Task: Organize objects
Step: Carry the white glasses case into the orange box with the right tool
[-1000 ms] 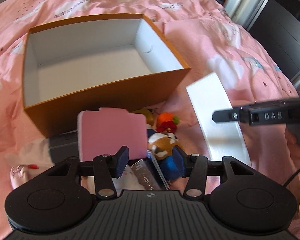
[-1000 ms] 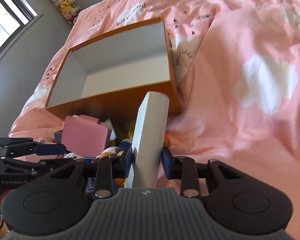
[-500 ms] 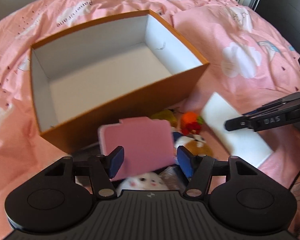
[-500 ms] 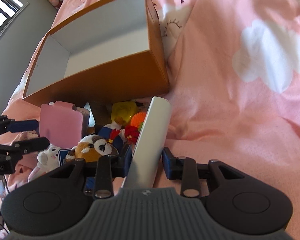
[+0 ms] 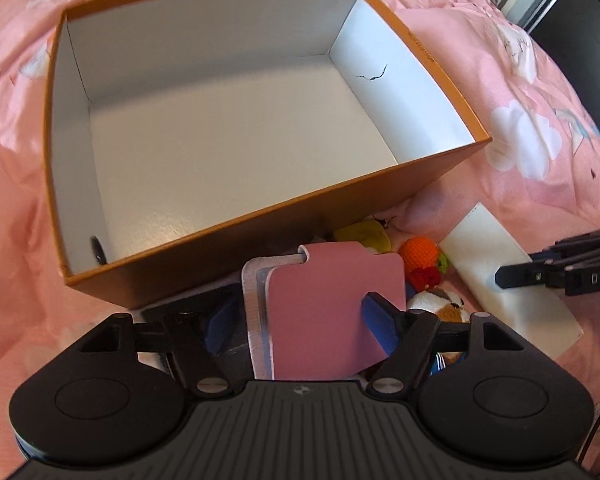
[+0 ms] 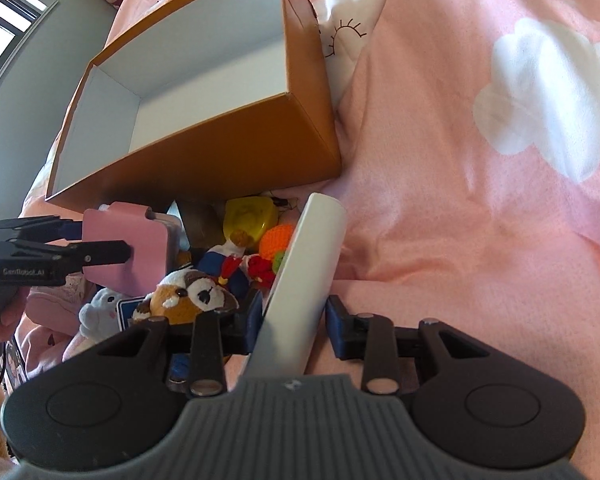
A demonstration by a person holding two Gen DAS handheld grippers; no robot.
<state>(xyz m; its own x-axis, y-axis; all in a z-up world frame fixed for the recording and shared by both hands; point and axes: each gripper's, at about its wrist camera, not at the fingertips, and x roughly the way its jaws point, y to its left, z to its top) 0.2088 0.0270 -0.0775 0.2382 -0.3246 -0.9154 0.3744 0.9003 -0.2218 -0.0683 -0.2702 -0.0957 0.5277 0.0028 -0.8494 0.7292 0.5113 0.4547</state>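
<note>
An open orange box [image 5: 300, 224] with a white, nearly bare inside stands on the pink bedding. In front of it a pink flat case [image 5: 324, 300] with a silver edge stands between the fingers of my left gripper [image 5: 300, 324]. Its jaws are opening, and a gap shows beside the left pad. From the right wrist view the same case [image 6: 140, 240] and left gripper [image 6: 100, 238] appear at the left. My right gripper [image 6: 292, 316] is shut on a long white flat box [image 6: 312, 264], whose far end lies low by the toys.
A pile of small toys lies against the orange box [image 6: 220, 152]: a yellow one [image 6: 252, 212], an orange crocheted one [image 6: 276, 236], a brown and white plush [image 6: 188, 292]. Pink cloud-print bedding [image 6: 480, 200] spreads to the right. A dark wardrobe [image 5: 580, 12] stands beyond the bed.
My left gripper came closer to the orange box and lower, and its jaws widened around the pink case. My right gripper sank, bringing the white box down toward the bedding.
</note>
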